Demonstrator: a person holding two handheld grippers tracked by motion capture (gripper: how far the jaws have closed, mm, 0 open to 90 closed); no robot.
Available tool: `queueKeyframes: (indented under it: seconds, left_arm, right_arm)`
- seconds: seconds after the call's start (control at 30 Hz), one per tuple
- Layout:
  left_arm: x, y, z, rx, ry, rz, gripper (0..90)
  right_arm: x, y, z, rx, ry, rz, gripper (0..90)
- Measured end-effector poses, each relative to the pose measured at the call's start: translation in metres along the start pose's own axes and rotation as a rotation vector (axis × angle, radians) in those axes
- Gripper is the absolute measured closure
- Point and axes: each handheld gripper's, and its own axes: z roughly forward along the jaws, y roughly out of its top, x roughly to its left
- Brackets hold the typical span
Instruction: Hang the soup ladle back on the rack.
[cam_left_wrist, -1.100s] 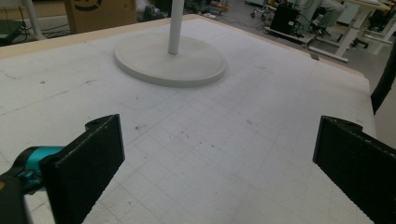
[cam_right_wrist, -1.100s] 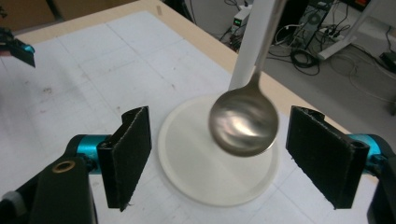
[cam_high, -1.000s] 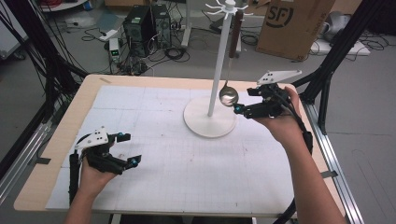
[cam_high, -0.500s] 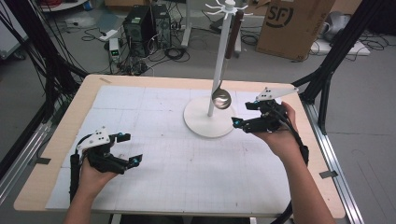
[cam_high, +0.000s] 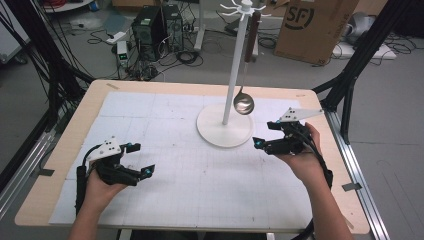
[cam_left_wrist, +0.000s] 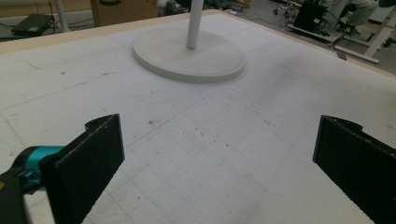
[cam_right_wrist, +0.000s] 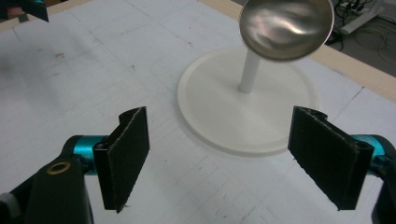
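One ladle (cam_high: 244, 102) hangs vertically from the stand (cam_high: 225, 131), bowl down.

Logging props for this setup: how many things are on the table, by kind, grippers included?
White hanging stand: 1
Metal ladle hanging from it: 1
Handheld grippers, left gripper and right gripper, both open: 2
Total: 4

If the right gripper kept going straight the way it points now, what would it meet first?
Probably the white stand's round base: the right gripper, fingers open and empty, looks straight at it across bare mat. The hanging ladle bowl sits higher in the right gripper view and might be passed under, though depth is unclear.
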Motion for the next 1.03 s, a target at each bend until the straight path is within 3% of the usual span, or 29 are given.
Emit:
queueKeyframes:
  seconds: [0.57, 0.9, 1.03]
  left_arm:
    - [0.0, -0.001, 0.002, 0.018, 0.006, -0.001, 1.6]
    - [0.0, 0.0, 0.002, 0.012, 0.013, -0.002, 1.6]
    - [0.0, -0.002, 0.004, 0.036, 0.026, 0.002, 1.6]
  right_arm:
    - [0.003, -0.048, 0.011, 0.018, 0.028, 0.057, 19.0]
    - [0.008, -0.056, 0.014, 0.012, 0.041, 0.059, 18.9]
    - [0.008, -0.056, 0.015, 0.014, 0.046, 0.062, 18.7]
